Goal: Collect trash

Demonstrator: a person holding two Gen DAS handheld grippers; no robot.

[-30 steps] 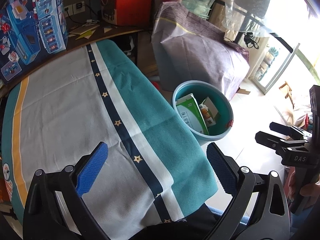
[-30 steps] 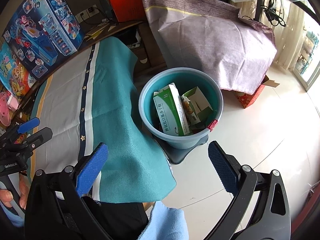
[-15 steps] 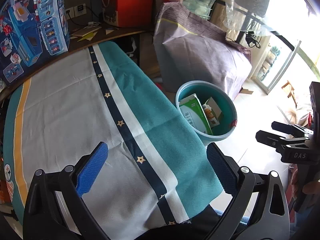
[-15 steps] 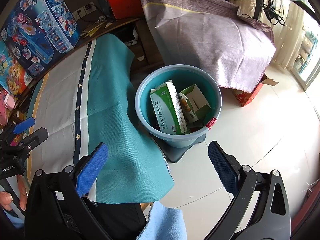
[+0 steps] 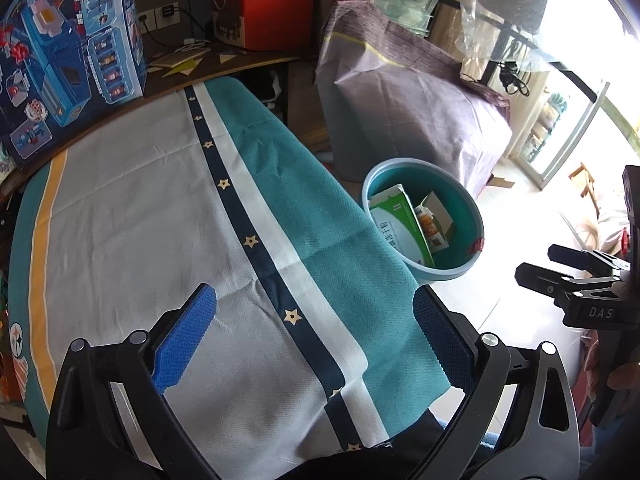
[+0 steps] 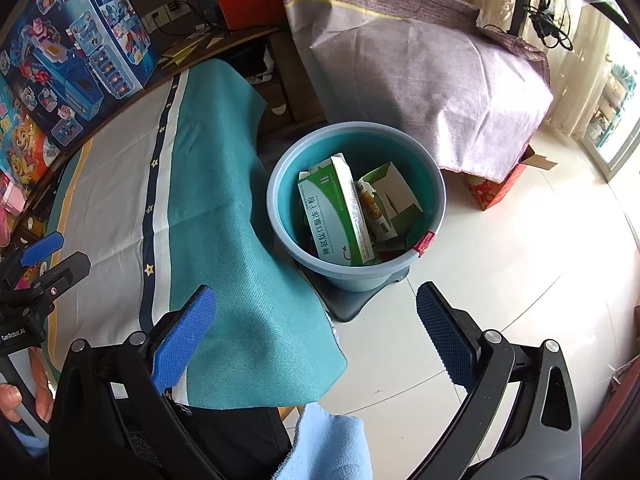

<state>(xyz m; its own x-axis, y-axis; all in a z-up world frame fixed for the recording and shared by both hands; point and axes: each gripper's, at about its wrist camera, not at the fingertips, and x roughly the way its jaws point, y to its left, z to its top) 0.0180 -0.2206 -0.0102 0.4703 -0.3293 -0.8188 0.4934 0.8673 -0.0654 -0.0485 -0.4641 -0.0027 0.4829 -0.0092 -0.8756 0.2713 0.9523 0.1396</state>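
Pale floor [image 6: 500, 280] beside bucket [image 6: 438, 216] (boxes inside), both claws spread.

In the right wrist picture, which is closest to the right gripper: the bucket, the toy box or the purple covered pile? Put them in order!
From the right gripper:
1. Bucket, on the floor just ahead.
2. Purple covered pile, behind the bucket.
3. Toy box, far left, past the tablecloth.

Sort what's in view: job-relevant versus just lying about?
Job: teal bin; green box and opened carton in it; left gripper and right gripper, both open.
Clutter: toy box; striped tablecloth; purple cover.
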